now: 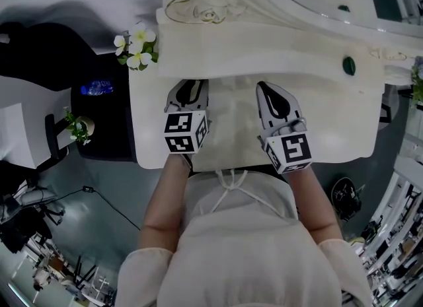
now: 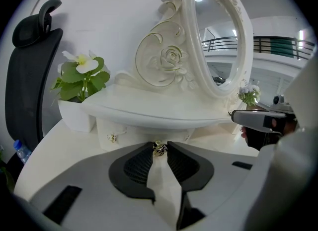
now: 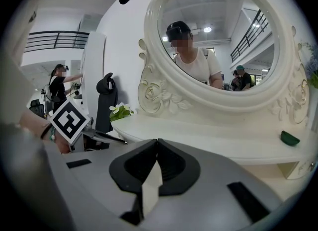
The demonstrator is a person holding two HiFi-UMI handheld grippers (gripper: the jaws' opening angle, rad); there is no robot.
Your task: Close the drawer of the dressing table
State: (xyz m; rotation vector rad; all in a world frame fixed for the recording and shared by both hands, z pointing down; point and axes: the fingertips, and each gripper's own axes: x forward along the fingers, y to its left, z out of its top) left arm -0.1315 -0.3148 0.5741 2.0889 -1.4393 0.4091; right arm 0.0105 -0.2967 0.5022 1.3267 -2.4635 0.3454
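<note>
The left hand-held gripper (image 2: 159, 144) is clamped on the small gold drawer knob (image 2: 159, 149). The right hand-held gripper (image 3: 157, 141) has its jaws together, empty.

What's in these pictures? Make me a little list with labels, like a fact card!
Place: white dressing table with an oval mirror
Left gripper: jaws closed on a small gold knob below the shelf
Right gripper: jaws together, nothing in them, over the tabletop
On the shelf: a small green thing
Beside the table: white flowers
Drawer: cannot tell whether it is open or shut
</note>
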